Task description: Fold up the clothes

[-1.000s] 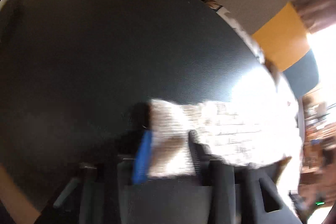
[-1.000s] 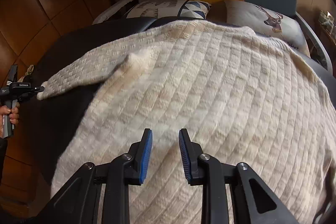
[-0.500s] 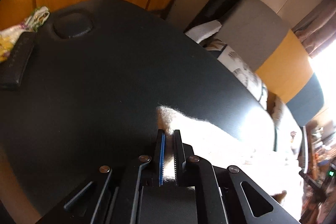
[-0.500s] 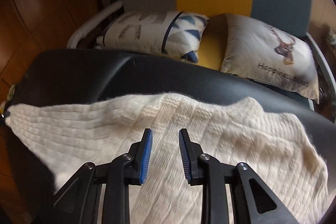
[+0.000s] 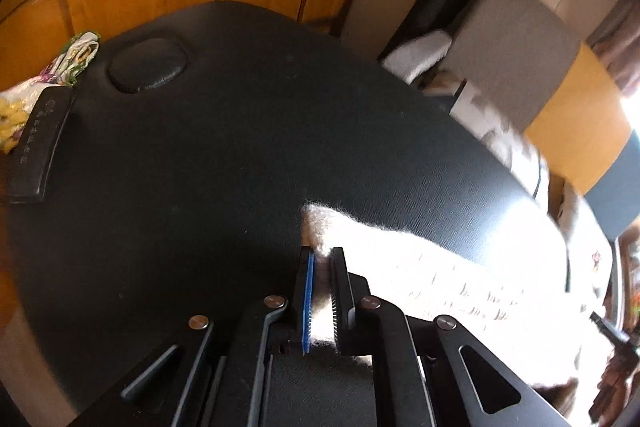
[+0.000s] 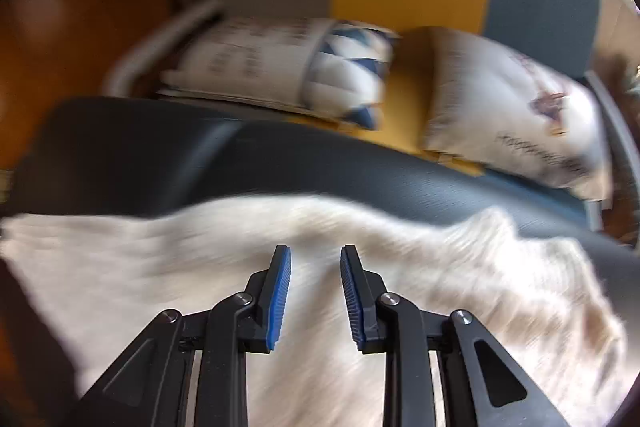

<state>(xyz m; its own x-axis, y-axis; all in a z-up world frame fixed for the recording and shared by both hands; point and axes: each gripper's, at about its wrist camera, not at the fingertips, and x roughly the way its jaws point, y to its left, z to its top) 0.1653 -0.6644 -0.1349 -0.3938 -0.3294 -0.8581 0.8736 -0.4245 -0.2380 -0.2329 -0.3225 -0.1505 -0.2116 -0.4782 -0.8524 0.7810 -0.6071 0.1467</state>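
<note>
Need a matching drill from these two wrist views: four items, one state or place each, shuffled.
1. left gripper
2. right gripper
3. remote
4. cream sweater

a. spread on the black surface
b. open, holding nothing
c. at the surface's far left edge
d. shut on a knit corner

Pairs: 1-d, 2-b, 3-c, 4-a

Since 1.0 s ago: the cream knit sweater point(image 6: 320, 307) no longer fills the right wrist view; its far edge now lies low across the black padded table point(image 6: 280, 163), baring the two cushions point(image 6: 288, 67) behind. The left gripper point(image 5: 321, 255), blurred then, now reads sharp, jaws pinched on the sweater's corner, drawn out flat over the table.
</note>
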